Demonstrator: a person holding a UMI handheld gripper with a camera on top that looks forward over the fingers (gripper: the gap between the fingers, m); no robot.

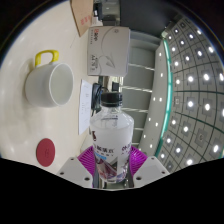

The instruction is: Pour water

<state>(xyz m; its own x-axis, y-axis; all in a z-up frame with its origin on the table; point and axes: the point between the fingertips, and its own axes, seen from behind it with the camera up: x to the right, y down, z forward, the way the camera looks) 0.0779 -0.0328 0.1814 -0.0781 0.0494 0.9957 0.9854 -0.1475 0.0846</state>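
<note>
— What is the gripper (112, 162) gripping?
— One clear water bottle (110, 133), pressing between both pads, label unreadable.
— Anything else sitting on the desk (30, 125)?
— One white mug (47, 81) at ten o'clock, one red disc (45, 151) at eight.

A white tabletop (40, 125) stretches out ahead of you. On it sits a white mug (46, 83) with a yellow handle, upright, and nearer you a red round disc (46, 151) lies flat, apart from the mug. Farther off stands a white box (104, 50) with printed labels.
</note>
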